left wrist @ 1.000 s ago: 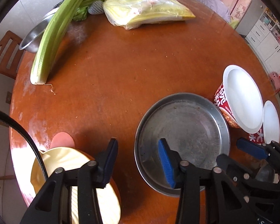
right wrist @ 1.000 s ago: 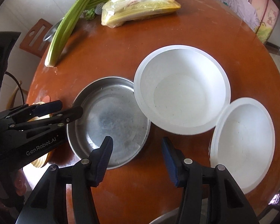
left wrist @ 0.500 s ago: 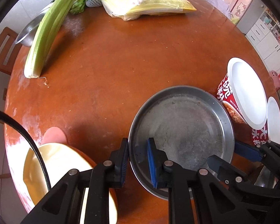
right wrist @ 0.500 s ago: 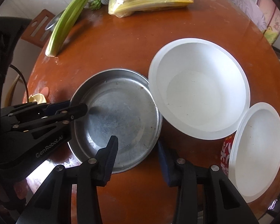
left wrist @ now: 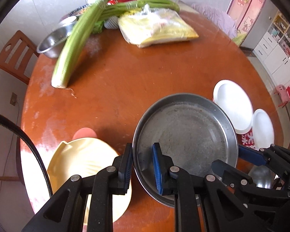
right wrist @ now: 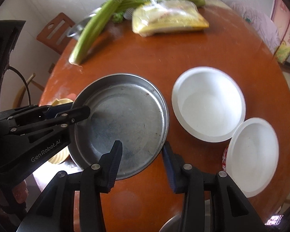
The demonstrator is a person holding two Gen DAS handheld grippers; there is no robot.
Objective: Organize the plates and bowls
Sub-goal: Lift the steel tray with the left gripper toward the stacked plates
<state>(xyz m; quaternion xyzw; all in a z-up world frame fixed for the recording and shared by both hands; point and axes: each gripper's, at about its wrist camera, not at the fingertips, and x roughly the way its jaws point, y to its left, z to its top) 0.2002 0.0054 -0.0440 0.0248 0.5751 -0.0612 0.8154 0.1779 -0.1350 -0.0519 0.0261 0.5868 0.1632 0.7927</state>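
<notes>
Compared with one second earlier, the left claw (left wrist: 142,166) has closed from a wide stance onto the near-left rim of the metal plate (left wrist: 185,135), and the right claw (right wrist: 143,160) has closed onto the plate's near-right rim. In both wrist views the plate, formerly flat on the table (left wrist: 135,73), now appears raised, and more of the room is visible around the table's edge. The two white bowls have kept their places.

Left claw: one pad outside the plate wall, the blue pad inside; gripping the rim. Right claw: left finger over the plate's interior, right finger (right wrist: 169,160) outside the wall; the pads clamp the rim between them.

Containers. The metal plate is shallow, round and holds nothing but dull stains. The larger white bowl (right wrist: 208,104) sits on the table just right of the plate, and nothing lies in it. The smaller white bowl (right wrist: 253,150), with red print on its outer wall, stands touching the larger bowl's near-right side and likewise contains nothing. A cream-yellow dish (left wrist: 83,162) lies at the table's near-left edge, partly under the left claw. A steel basin (left wrist: 54,40) sits at the far-left edge, with the celery stalks (left wrist: 75,44) resting across it. A plastic bag of yellow food (left wrist: 156,27) lies at the far side.
</notes>
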